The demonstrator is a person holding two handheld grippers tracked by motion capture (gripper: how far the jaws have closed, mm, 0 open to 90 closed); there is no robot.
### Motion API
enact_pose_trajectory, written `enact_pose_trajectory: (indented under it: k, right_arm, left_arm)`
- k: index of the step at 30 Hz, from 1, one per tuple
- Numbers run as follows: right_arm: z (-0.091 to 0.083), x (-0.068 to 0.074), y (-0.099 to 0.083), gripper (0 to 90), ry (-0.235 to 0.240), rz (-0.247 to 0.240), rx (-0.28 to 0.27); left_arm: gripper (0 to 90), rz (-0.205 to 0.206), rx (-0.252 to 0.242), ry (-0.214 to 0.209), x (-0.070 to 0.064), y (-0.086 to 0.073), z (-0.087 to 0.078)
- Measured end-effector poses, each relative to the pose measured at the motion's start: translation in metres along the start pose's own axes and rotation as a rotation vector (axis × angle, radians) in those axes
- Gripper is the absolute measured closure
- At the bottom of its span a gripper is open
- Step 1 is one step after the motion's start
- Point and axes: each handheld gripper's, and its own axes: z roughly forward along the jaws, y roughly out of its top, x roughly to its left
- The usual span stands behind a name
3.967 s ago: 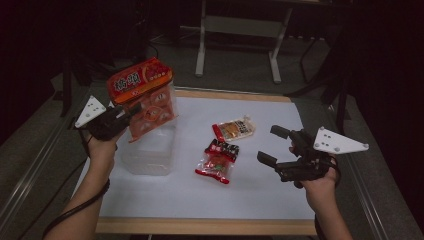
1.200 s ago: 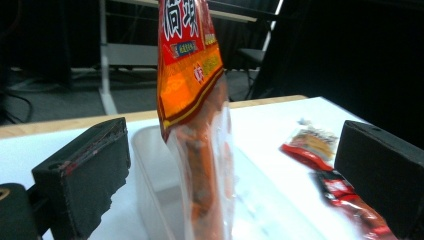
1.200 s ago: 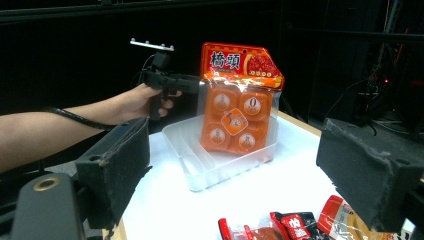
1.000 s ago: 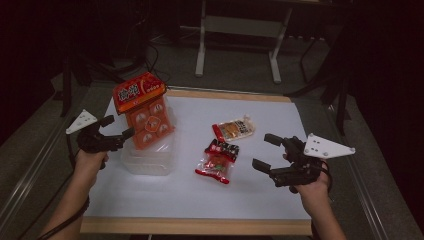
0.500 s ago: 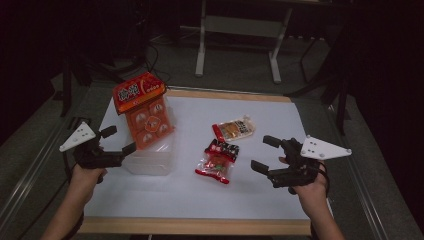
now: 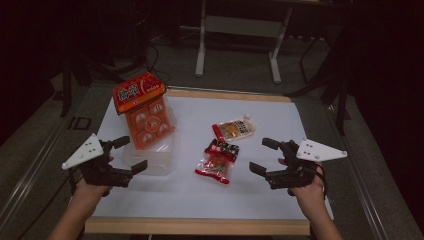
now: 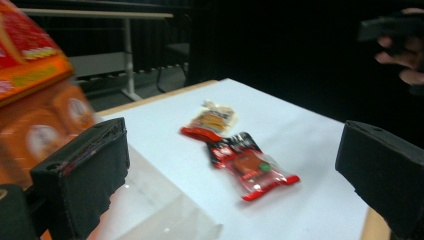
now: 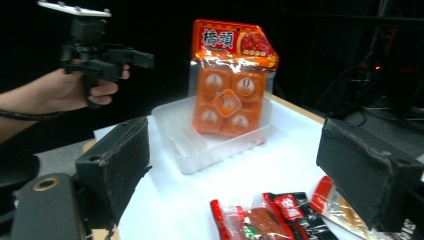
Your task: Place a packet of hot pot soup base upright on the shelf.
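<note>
Both grippers hang open and empty – the red snack packet (image 6: 217, 162) lies mid-table, long axis running away from the person, clearly nearer the right gripper (image 6: 264, 157) than the left gripper (image 6: 129, 155), so the right one's probably up.

Dark lab, white table (image 6: 300, 125), trailing floor cables (image 6: 150, 55)

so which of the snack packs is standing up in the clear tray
The big orange pack with the red header card: it leans upright in the clear tray. The red-and-black packet and the pale packet lie flat on the white mat.
</note>
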Motion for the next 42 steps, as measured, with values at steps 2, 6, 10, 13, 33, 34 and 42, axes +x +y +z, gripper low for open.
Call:
enact_pose_trajectory:
  k: [2,6,10,13,33,34,42]
  right_arm:
    - [0.001,-0.001,-0.002,14.3,-0.011,-0.009,0.008]
    - [0.005,-0.001,-0.008,14.6,-0.020,-0.015,0.034]
    - [0.011,-0.001,-0.012,14.5,-0.025,-0.002,0.068]
    - [0.014,-0.002,-0.017,13.8,-0.026,0.009,0.072]
    - [0.028,-0.012,-0.037,12.9,-0.049,0.015,0.108]
    - [0.029,-0.014,-0.039,12.8,-0.041,0.023,0.110]
    - [0.042,-0.025,-0.052,13.0,-0.099,0.032,0.138]
  left_arm:
    - [1.1,0.003,0.008,-0.032,-0.007,-0.001,0.004]
    - [1.1,0.011,0.015,-0.089,-0.021,0.000,0.014]
    - [1.1,0.023,0.007,-0.125,-0.031,-0.001,0.022]
    - [1.1,0.039,0.019,-0.149,-0.038,-0.005,0.030]
    - [1.1,0.119,0.076,-0.227,-0.075,-0.031,0.071]
    - [1.1,0.126,0.088,-0.227,-0.076,-0.033,0.073]
    - [1.1,0.146,0.073,-0.240,-0.077,-0.037,0.077]
